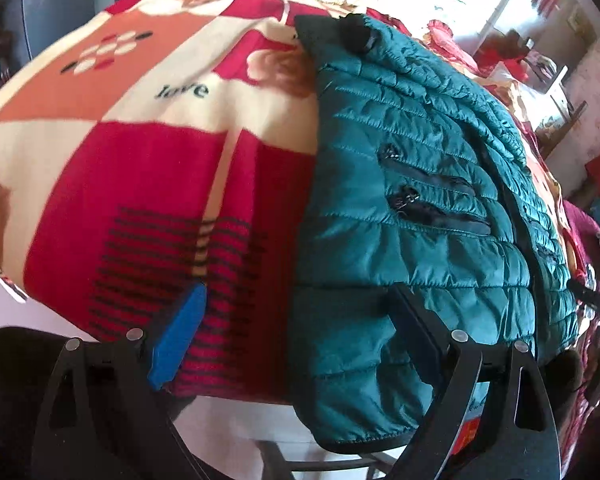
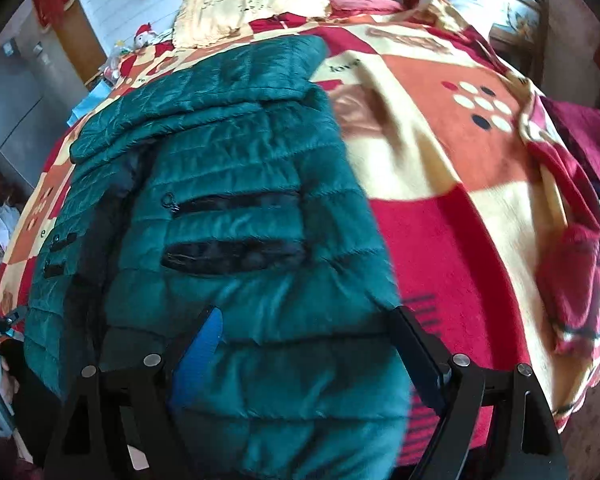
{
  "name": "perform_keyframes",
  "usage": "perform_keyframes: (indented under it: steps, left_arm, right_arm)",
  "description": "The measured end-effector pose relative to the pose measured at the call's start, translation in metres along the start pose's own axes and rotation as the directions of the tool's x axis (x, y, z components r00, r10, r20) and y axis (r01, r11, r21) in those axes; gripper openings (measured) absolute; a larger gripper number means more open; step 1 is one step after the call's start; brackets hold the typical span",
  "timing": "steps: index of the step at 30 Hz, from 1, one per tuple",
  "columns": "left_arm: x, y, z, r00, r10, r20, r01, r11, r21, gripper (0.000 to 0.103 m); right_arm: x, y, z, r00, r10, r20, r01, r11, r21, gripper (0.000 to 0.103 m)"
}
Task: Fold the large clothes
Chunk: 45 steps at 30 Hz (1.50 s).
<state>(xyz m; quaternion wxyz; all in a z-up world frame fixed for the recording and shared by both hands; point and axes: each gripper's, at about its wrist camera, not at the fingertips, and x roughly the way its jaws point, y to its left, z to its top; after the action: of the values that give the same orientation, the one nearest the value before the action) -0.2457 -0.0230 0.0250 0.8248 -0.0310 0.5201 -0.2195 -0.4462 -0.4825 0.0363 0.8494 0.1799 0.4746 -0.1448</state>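
Lying partly folded on the blanket point(image 1: 148, 168), the teal jacket point(image 1: 412, 200) awaits further folds; left gripper point(image 1: 300, 320) and right gripper point(image 2: 312, 344) gape wide, holding nothing.

The teal quilted jacket point(image 1: 420, 208) is the only bulk on the patterned blanket point(image 1: 148, 152). Left of the jacket in the left wrist view, the blanket lies flat and bare. Beyond its collar, pillows point(image 2: 252, 4) crowd the bed's head.
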Motion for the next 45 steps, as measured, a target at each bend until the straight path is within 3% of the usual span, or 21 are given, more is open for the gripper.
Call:
perform_keyframes:
  steps: [8,13,16,20,23,28,37,38,40,42,45]
  left_arm:
    - [0.007,-0.011,-0.005,1.0,0.004,-0.018,-0.003,0.999,0.033,0.091]
    - [0.004,-0.016,-0.006,0.998,-0.03,-0.051,0.033,0.998,0.047,0.091]
    - [0.006,-0.021,-0.008,0.992,-0.095,-0.083,0.1,0.994,0.048,0.091]
    - [0.008,-0.035,-0.01,0.997,-0.029,-0.068,0.037,0.993,0.109,0.091]
    - [0.009,-0.039,-0.012,0.997,-0.027,-0.075,0.037,0.991,0.127,0.091]
    - [0.009,-0.04,-0.014,0.997,-0.018,-0.073,0.027,0.991,0.128,0.091]
    - [0.011,-0.042,-0.014,0.997,-0.015,-0.076,0.025,0.991,0.132,0.091]
    - [0.011,-0.043,-0.014,0.997,-0.015,-0.08,0.026,0.99,0.136,0.089]
    - [0.008,-0.043,-0.015,0.997,-0.02,-0.068,0.029,0.991,0.129,0.069]
    - [0.002,-0.043,-0.013,0.998,-0.02,-0.054,0.027,0.992,0.124,0.045]
    - [-0.008,-0.042,-0.006,0.999,-0.036,-0.029,0.039,0.992,0.116,0.022]
  right_arm:
    - [0.013,-0.021,-0.007,0.998,0.016,-0.055,-0.013,0.999,0.05,0.084]
    - [0.016,-0.008,-0.01,0.987,0.131,-0.091,-0.13,0.991,0.015,0.086]
    - [0.014,0.002,-0.01,0.982,0.173,-0.08,-0.177,0.983,-0.05,0.086]
    - [0.022,-0.004,-0.013,0.981,0.179,-0.073,-0.181,0.983,-0.026,0.086]
    - [0.018,-0.003,-0.015,0.98,0.194,-0.053,-0.196,0.98,-0.034,0.085]
    - [0.015,-0.003,-0.014,0.978,0.203,-0.042,-0.205,0.978,-0.049,0.068]
    - [0.019,-0.002,-0.017,0.981,0.191,-0.041,-0.194,0.977,-0.085,0.069]
    - [0.019,-0.001,-0.018,0.981,0.189,-0.038,-0.192,0.977,-0.088,0.065]
    - [0.017,0.001,-0.018,0.981,0.191,-0.03,-0.193,0.976,-0.099,0.04]
    - [0.012,0.004,-0.017,0.982,0.188,-0.014,-0.188,0.976,-0.114,0.033]
    - [0.001,0.005,-0.01,0.978,0.21,0.016,-0.207,0.972,-0.11,0.025]
